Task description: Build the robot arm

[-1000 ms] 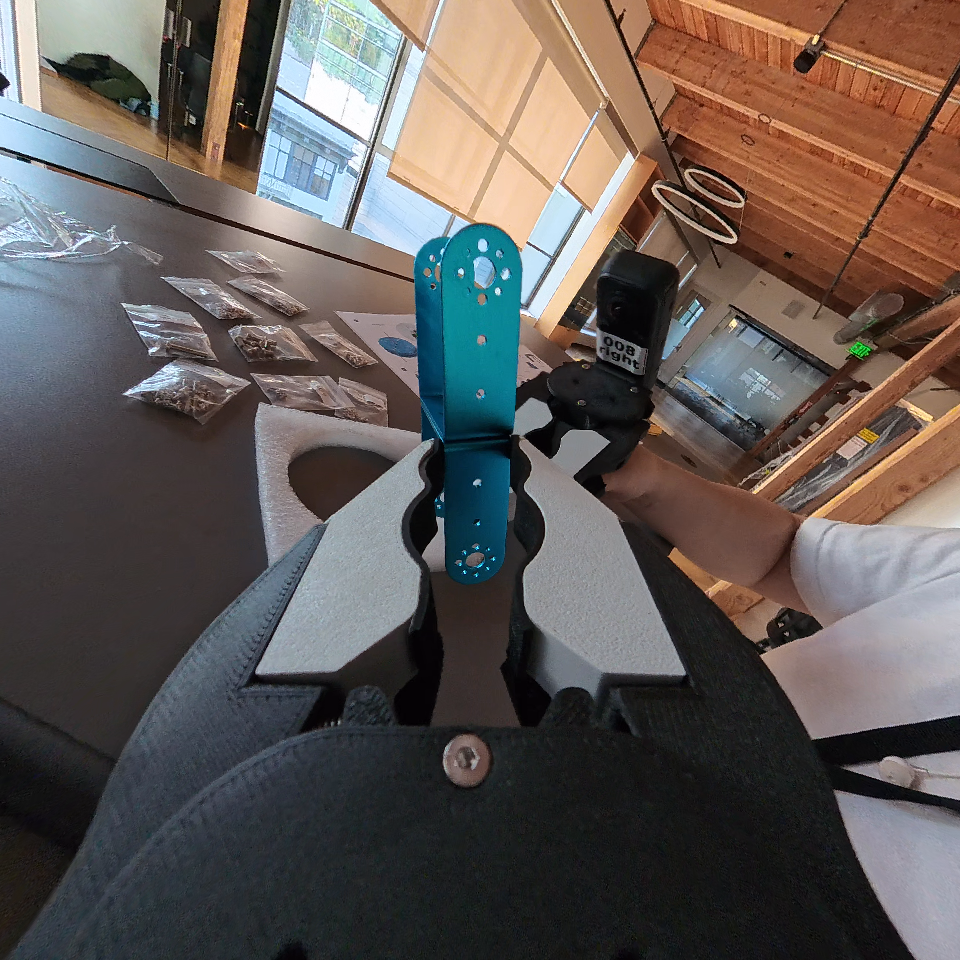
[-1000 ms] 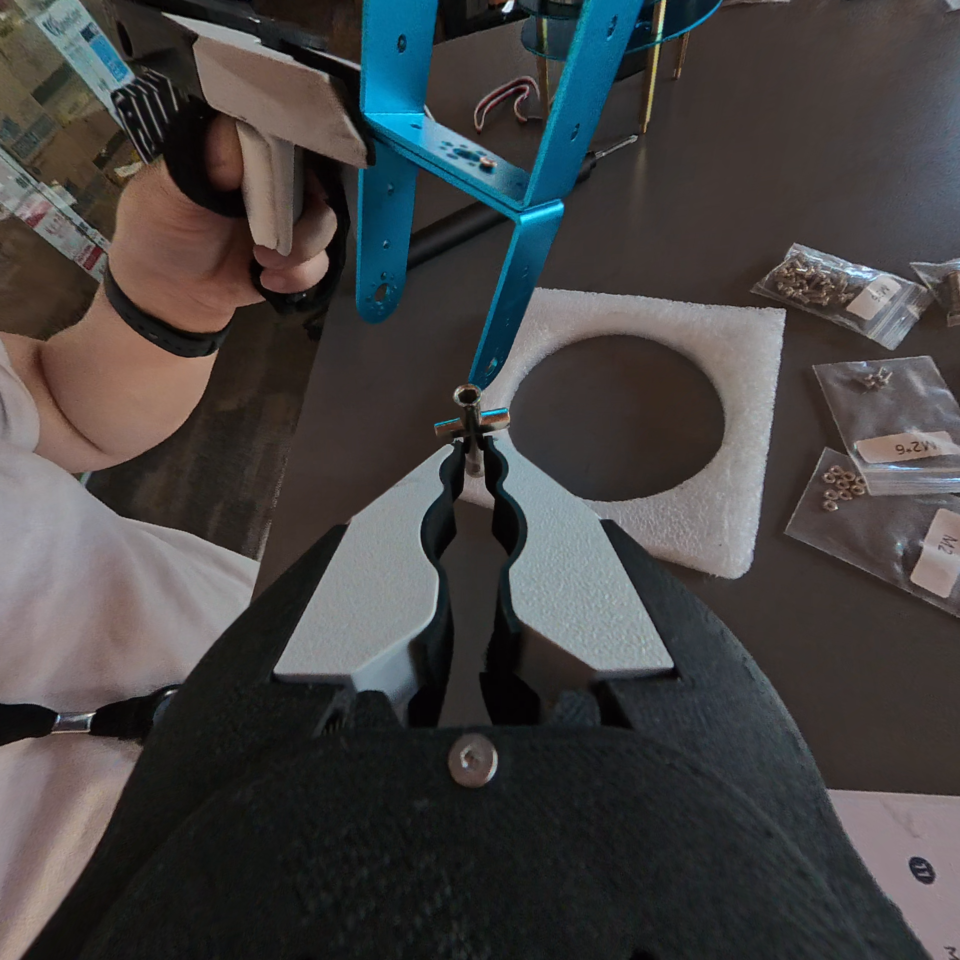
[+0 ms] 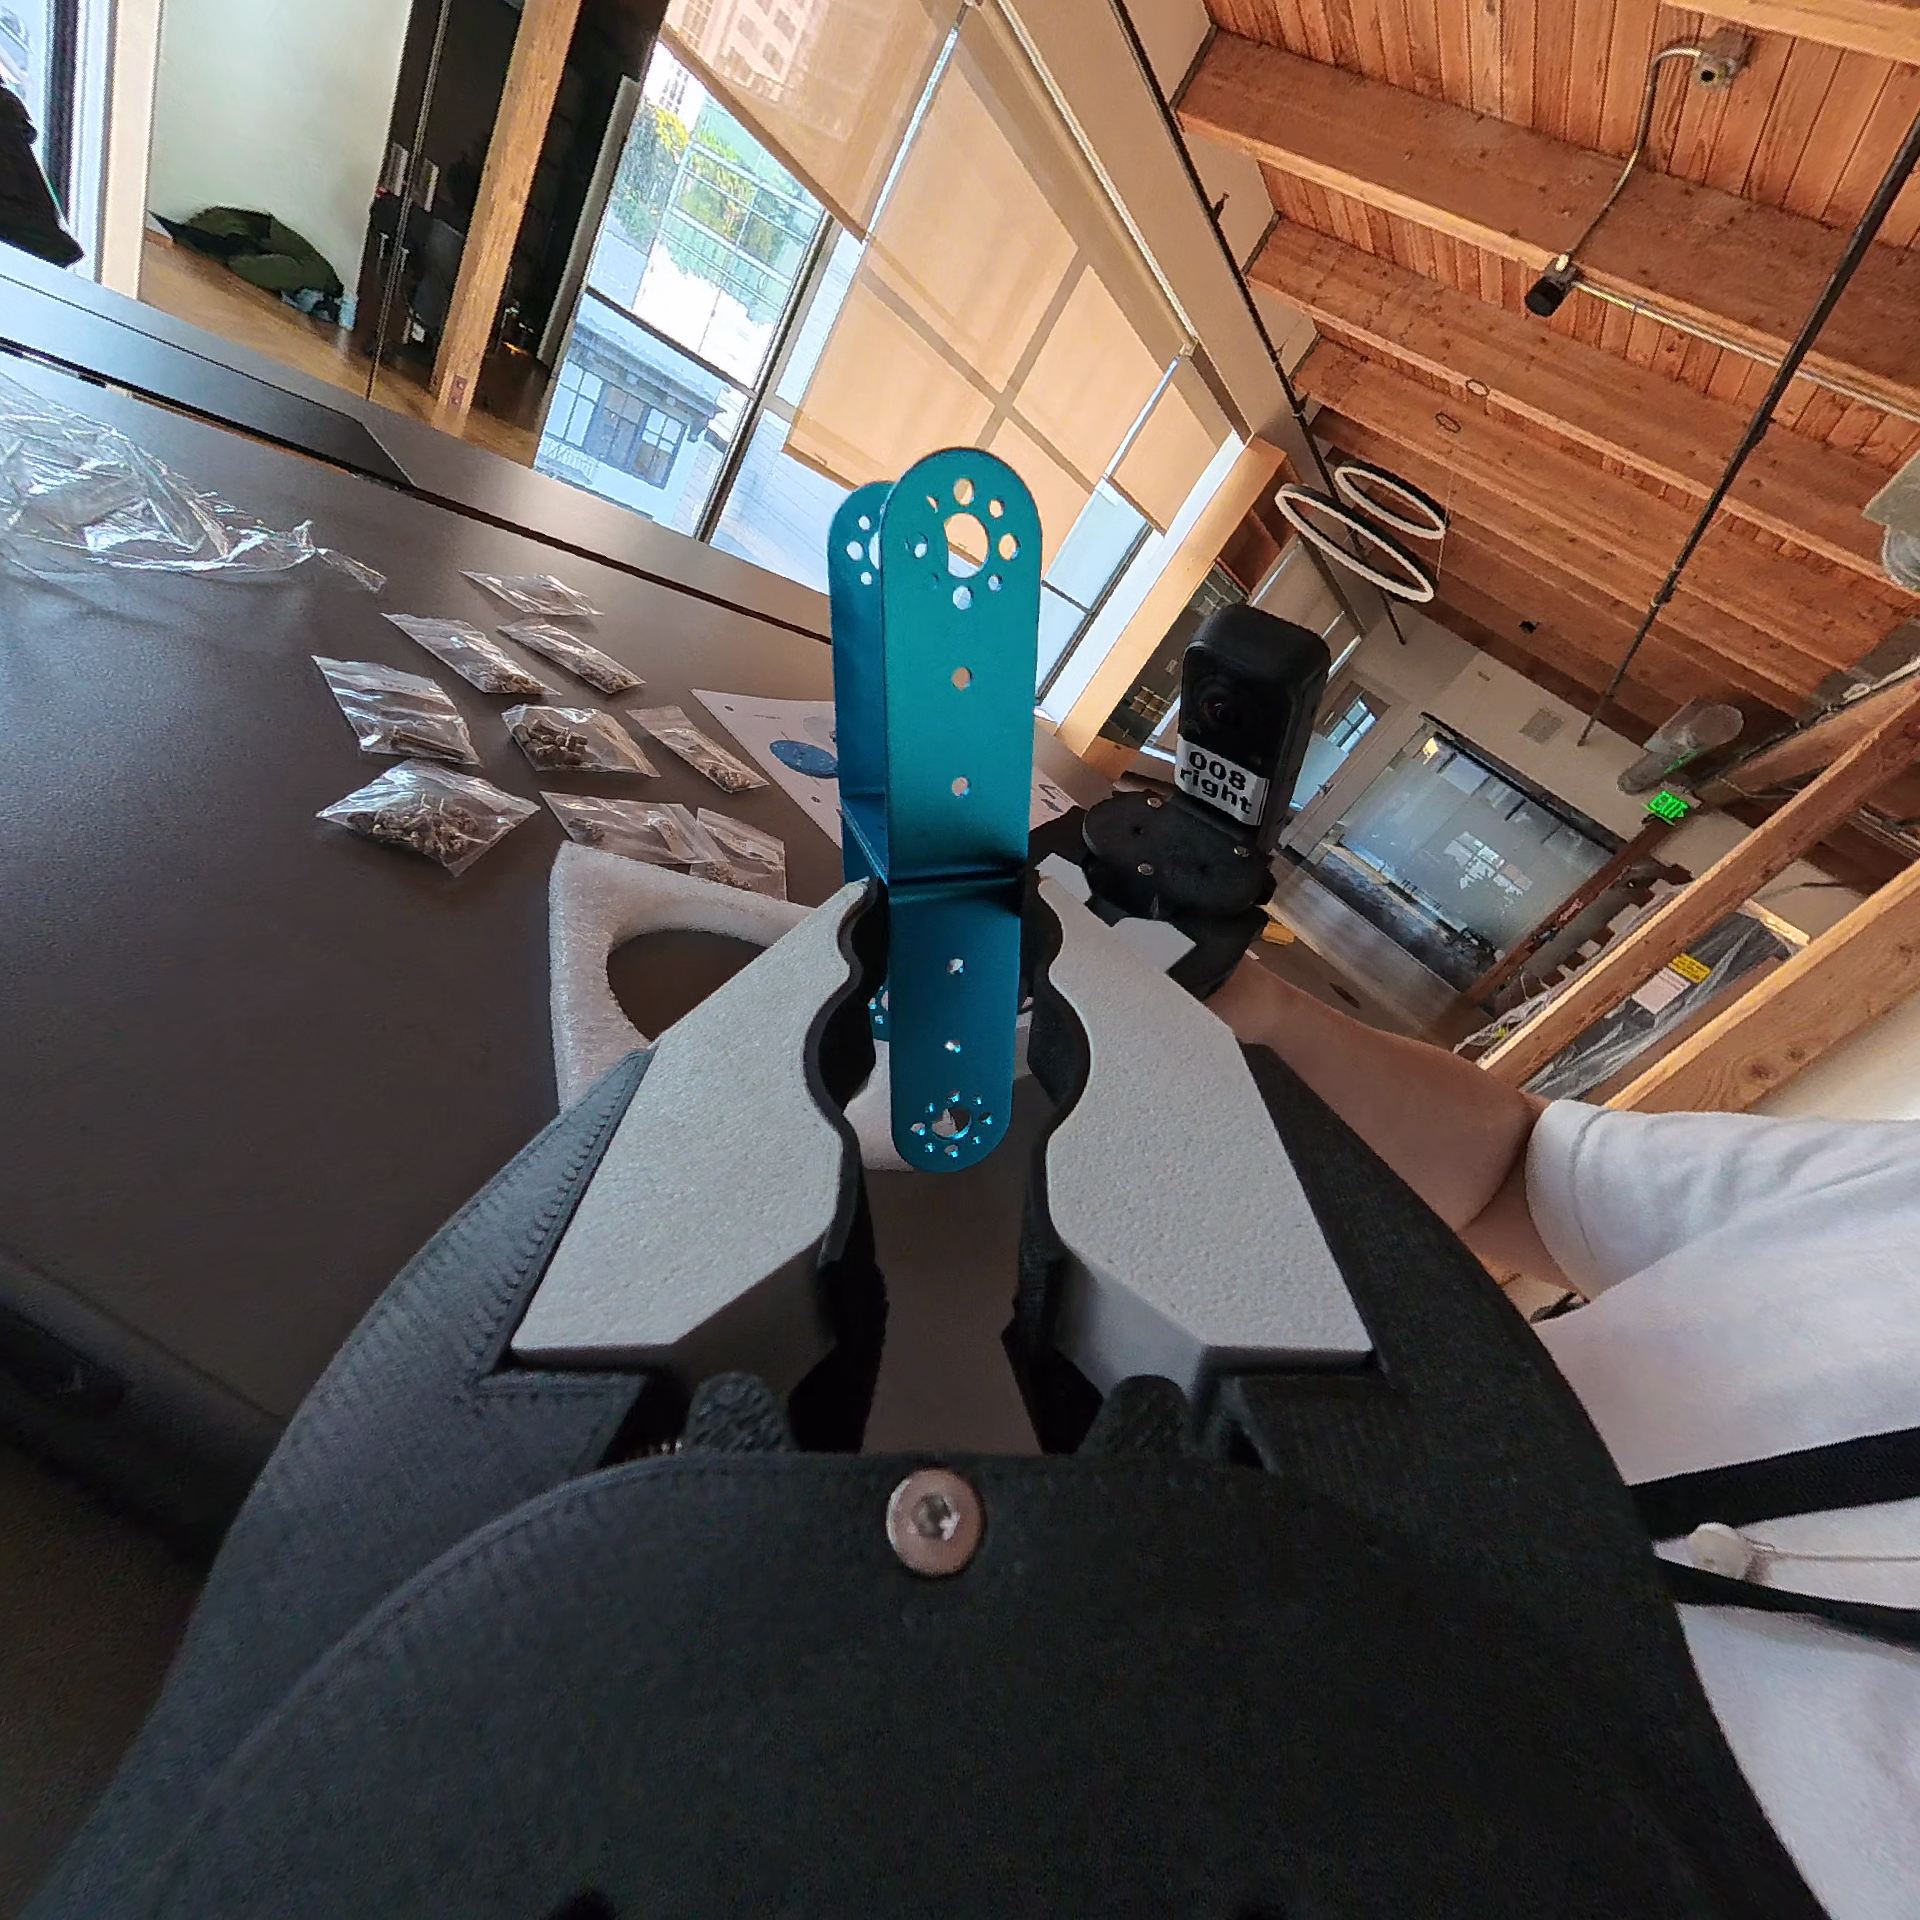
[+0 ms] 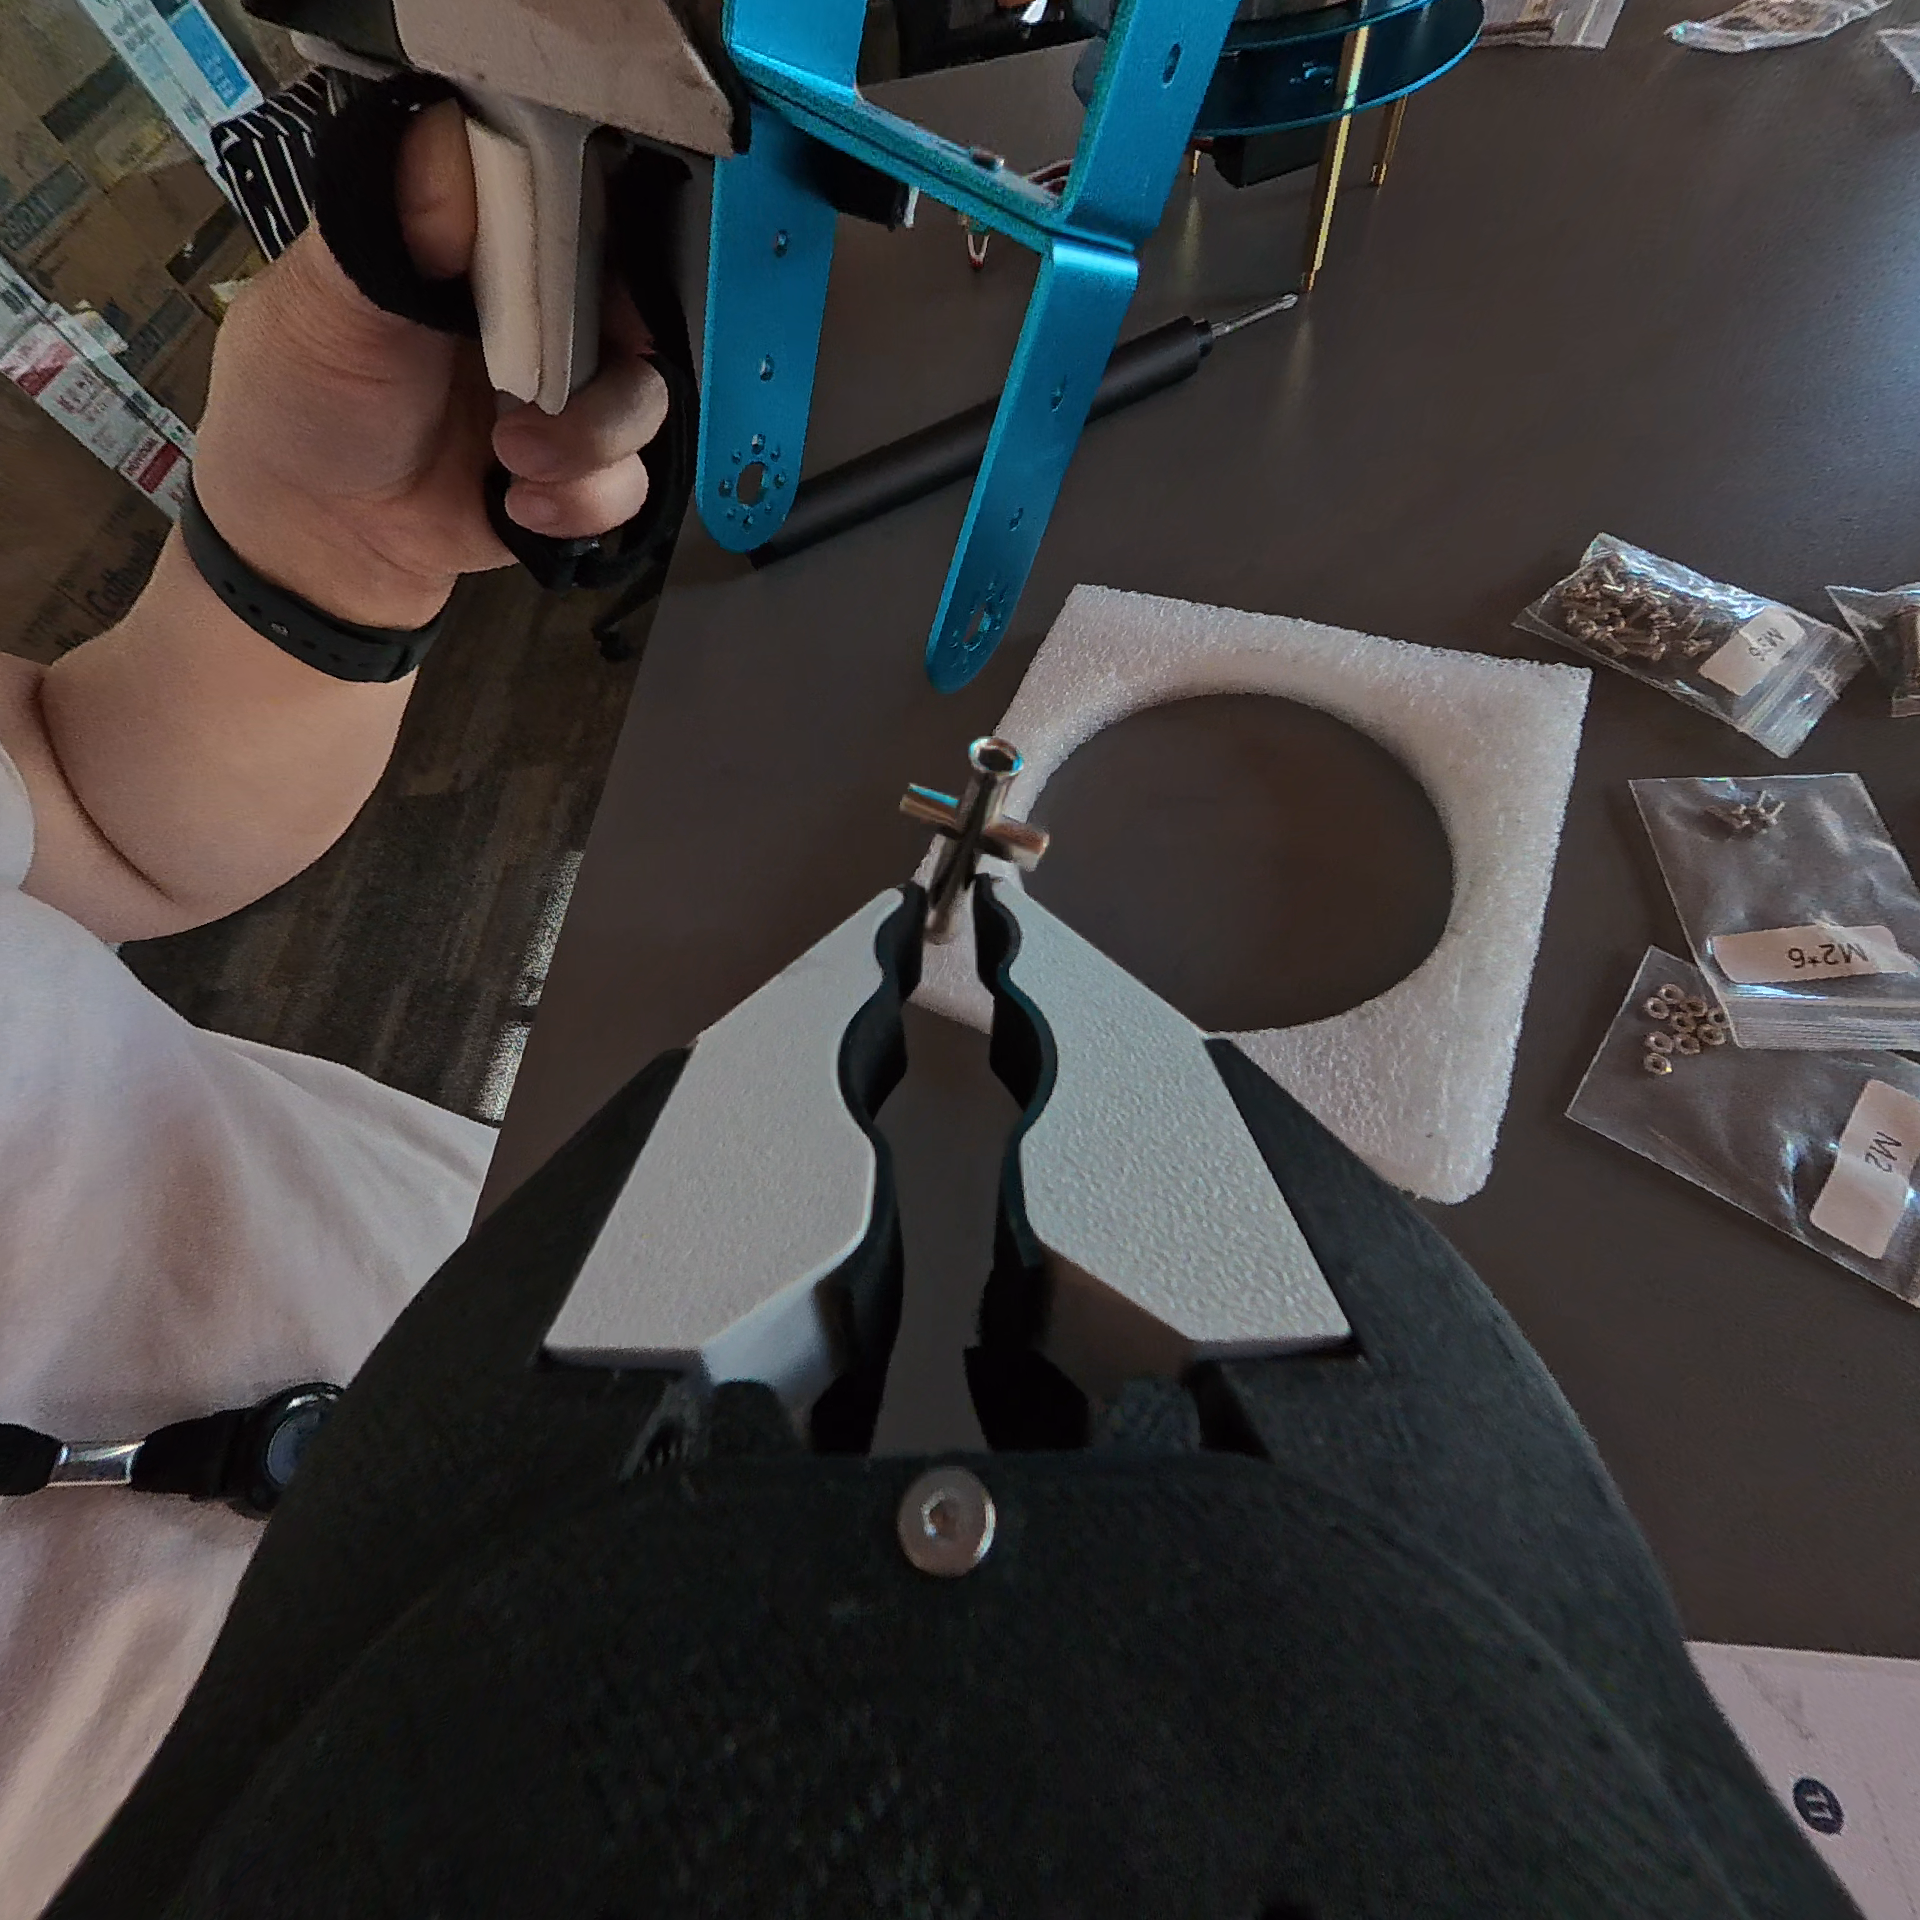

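The left gripper (image 3: 951, 914) is clamped on a blue metal bracket (image 3: 961, 665), held upright above the dark table (image 3: 208, 987); the right gripper (image 4: 951, 899) pinches a small cross-shaped metal wrench (image 4: 971, 821) just below the bracket's legs; the bracket looks stiff, light and smooth, best gripped on its flat strips.

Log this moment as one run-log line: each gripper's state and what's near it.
left gripper: shut on blue bracket, raised | right gripper: shut on cross wrench | wrench just below bracket's arm tip, apart | beneath: white foam frame

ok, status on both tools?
Left tool shut on blue bracket. Right tool shut on cross wrench, just short of bracket's lower tip. Foam ring below.
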The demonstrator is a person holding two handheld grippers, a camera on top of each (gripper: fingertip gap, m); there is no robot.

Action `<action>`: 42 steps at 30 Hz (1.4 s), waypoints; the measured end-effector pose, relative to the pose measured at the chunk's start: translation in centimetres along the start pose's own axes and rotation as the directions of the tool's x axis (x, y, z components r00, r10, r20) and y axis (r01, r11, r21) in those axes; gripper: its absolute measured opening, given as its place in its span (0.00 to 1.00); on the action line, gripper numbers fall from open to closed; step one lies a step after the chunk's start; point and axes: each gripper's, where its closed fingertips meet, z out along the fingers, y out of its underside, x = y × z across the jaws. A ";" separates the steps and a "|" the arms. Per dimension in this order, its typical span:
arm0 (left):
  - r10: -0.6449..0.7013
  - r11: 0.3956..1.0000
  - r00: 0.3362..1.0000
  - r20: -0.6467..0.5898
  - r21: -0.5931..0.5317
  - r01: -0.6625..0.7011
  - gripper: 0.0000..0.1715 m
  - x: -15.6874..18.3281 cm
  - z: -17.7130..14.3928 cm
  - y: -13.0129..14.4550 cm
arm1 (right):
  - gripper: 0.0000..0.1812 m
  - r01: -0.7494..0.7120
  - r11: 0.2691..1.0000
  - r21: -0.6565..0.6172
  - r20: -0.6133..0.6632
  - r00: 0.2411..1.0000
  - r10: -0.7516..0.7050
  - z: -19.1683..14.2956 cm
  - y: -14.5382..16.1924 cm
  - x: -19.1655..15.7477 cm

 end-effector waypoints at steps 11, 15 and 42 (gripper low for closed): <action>-0.007 1.000 1.000 -0.002 0.018 0.007 0.14 0.0 -0.3 -0.2 | 0.02 0.017 0.999 -0.034 0.022 1.000 -0.017 0.5 0.1 -0.5; 0.005 1.000 1.000 0.009 0.019 -0.006 0.14 0.4 -0.7 0.0 | 0.00 0.038 0.998 -0.047 0.020 0.999 -0.037 0.5 0.5 -0.6; 0.009 0.987 0.997 0.081 0.157 -0.022 0.14 2.4 -7.6 -0.9 | 0.06 0.349 0.624 -0.699 -0.045 0.849 -0.526 2.1 2.0 -0.7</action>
